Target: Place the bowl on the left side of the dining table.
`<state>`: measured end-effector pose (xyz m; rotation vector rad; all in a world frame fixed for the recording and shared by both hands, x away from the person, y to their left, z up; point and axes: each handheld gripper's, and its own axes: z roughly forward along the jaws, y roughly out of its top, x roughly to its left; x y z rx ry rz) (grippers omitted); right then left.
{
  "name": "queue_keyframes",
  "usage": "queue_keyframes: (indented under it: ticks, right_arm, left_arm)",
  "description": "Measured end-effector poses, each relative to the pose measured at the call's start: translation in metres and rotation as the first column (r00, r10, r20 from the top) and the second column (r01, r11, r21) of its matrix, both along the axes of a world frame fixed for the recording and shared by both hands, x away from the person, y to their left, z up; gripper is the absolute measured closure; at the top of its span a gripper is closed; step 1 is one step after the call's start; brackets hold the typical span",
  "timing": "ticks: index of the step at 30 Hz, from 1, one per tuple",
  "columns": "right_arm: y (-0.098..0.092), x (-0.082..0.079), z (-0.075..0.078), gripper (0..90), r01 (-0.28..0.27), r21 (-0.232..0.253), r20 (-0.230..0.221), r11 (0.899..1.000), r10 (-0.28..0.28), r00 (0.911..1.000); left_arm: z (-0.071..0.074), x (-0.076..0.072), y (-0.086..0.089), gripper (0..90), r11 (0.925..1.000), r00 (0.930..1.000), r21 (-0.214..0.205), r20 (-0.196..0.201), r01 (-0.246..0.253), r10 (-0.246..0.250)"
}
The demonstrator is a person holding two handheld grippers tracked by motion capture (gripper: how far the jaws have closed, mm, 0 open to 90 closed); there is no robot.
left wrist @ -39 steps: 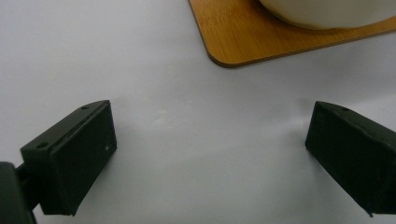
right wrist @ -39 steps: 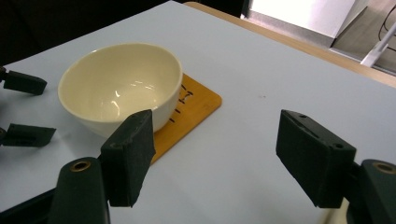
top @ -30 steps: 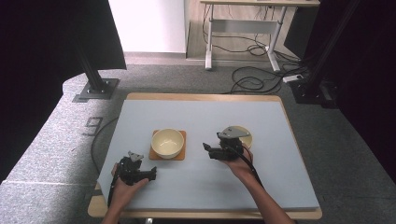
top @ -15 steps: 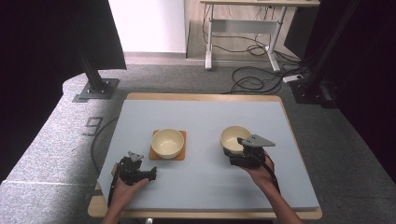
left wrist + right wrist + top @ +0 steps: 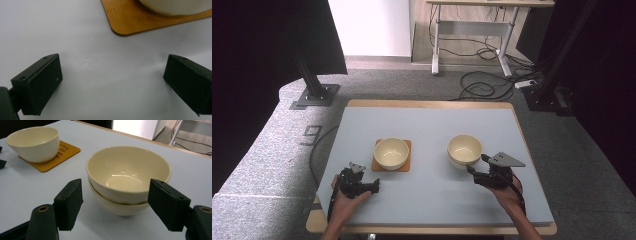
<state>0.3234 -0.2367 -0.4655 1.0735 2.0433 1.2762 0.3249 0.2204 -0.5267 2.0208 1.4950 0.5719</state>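
Bare table (image 5: pixel 432 195) between stacked bowls (image 5: pixel 464 149), coaster (image 5: pixel 392 162)

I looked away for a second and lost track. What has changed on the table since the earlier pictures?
The right gripper has drawn back from over the stacked bowls toward the person and to the right; its jaws stand open, holding nothing. The left gripper, the bowl on the coaster and the stacked bowls stayed put.

Wooden-edged table with pale grey top (image 5: pixel 427 125). Left of centre: square orange bamboo coaster (image 5: pixel 405 165) bearing one cream ceramic bowl (image 5: pixel 391 152). Right: two nested cream ceramic bowls (image 5: pixel 464 149) directly on the top.
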Motion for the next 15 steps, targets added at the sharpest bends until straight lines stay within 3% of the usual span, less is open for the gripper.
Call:
queue_keyframes:
  ticks: [15]
  right_arm:
    - [-0.023, -0.008, -0.014, 26.7, 0.034, 0.010, -0.008, 0.999, -0.034, 0.9994]
  left_arm:
    - [0.000, 0.000, 0.000, 1.9, 1.0000, 1.0000, 0.001, -0.001, 0.000, 0.000]
